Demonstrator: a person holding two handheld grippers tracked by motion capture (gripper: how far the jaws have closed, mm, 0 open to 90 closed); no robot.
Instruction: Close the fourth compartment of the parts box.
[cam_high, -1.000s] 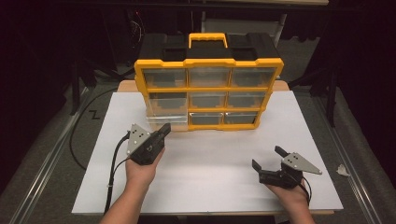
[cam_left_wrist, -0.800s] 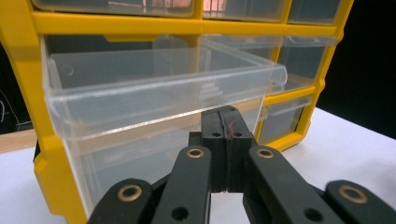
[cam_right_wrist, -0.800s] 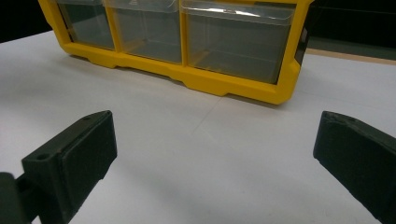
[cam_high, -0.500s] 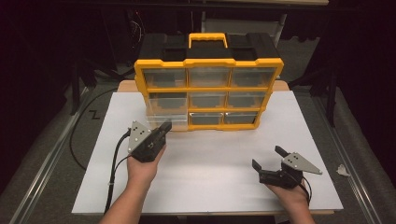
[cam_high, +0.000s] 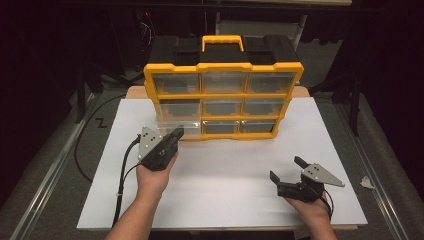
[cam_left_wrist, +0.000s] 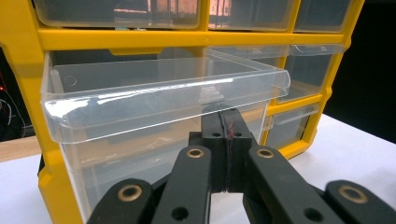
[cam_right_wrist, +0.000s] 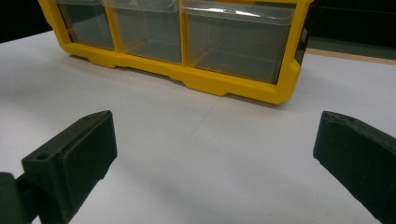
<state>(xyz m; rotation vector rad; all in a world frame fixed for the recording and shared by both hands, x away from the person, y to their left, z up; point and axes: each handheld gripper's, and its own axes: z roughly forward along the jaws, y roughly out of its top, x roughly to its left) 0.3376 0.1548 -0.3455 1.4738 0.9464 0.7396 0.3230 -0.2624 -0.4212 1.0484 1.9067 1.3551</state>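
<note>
A yellow organizer case (cam_high: 223, 95) with a black back and a yellow carry handle stands upright toward the far side of a white tabletop (cam_high: 230, 165). Its front holds three rows of three clear plastic drawers.

The left gripper (cam_high: 176, 134) is at the bottom-left drawer (cam_high: 179, 127), which sticks out a little from the frame. In the left gripper view, that clear drawer (cam_left_wrist: 163, 100) juts forward above the black jaws, and the jaws are pressed fully together just under its front lip — touching or nearly touching the drawer face. Whether they pinch a small tab of the drawer or nothing at all cannot be told; no gap shows between them.

The right gripper (cam_high: 288, 175) rests low on the table near the person's right hand (cam_high: 312, 207), well apart from the case. Its jaws stand wide open and hold nothing, and in the right gripper view the bare white surface lies between them, with the case's bottom row beyond.

The step in hand appears to be working the bottom-left drawer — likely drawing it out. The next move probably calls for a straight, level pull along the drawer's slide, perhaps with the idle right gripper steadying the case so it does not tip or skid forward.
</note>
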